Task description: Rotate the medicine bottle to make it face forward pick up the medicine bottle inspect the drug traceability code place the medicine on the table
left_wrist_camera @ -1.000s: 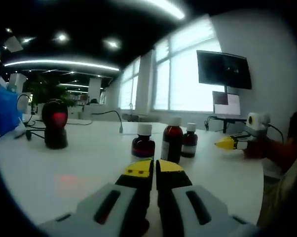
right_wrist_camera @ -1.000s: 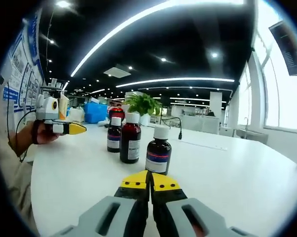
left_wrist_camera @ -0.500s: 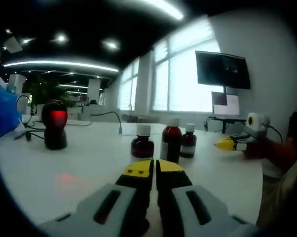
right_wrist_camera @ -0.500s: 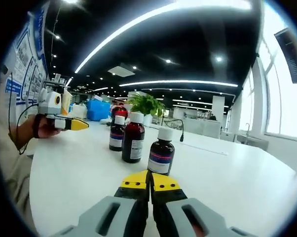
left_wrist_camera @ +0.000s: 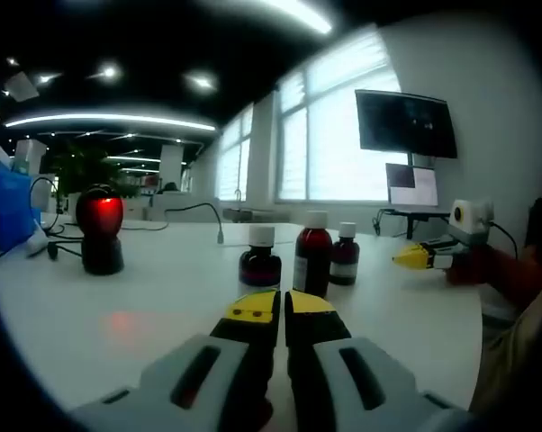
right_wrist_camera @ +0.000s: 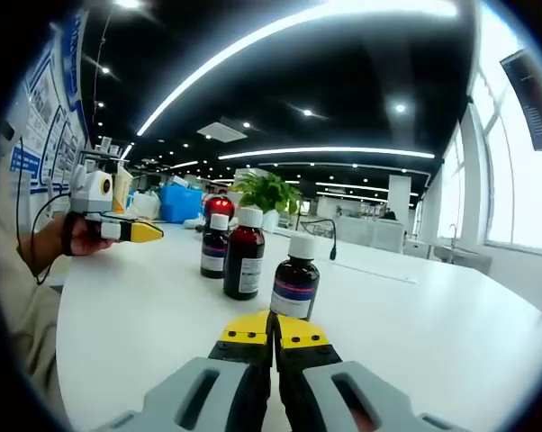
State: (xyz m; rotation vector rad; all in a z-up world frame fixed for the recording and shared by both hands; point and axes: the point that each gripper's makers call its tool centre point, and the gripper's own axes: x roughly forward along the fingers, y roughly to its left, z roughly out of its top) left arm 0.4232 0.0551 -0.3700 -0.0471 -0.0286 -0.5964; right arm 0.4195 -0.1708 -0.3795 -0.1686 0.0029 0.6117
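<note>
1. Three dark brown medicine bottles with white caps stand close together on the white surface [left_wrist_camera: 118, 297]. Take the tallest bottle [left_wrist_camera: 313, 253] as the landmark: in the left gripper view a squat bottle [left_wrist_camera: 259, 261] stands just to its left and a small bottle [left_wrist_camera: 345, 256] just to its right and behind.
2. In the right gripper view the order flips. The squat bottle [right_wrist_camera: 295, 277] is nearest the camera, the tallest bottle [right_wrist_camera: 245, 254] lies beyond it, and the small bottle [right_wrist_camera: 214, 247] is farther again.
3. The left tongs [left_wrist_camera: 281, 307] are pressed together with nothing between them, low over the surface and short of the tallest bottle.
4. The right tongs [right_wrist_camera: 272, 329] are likewise together and empty, pointing at the squat bottle from the opposite side.
5. A barcode scanner [left_wrist_camera: 100, 228] with a glowing red window stands well to the left of the tallest bottle in the left gripper view.
6. Judging the task as barely begun: no bottle is gripped or turned yet.
7. Risk: the bottles crowd each other, so tongs opening around one could nudge its neighbour and topple it.
8. Risk: a grip on the cap or high on the neck could let the smooth body swing or slip during the lift.
9. Risk: turning a bottle with one-sided pushes could skid it sideways instead of rotating it.
</note>
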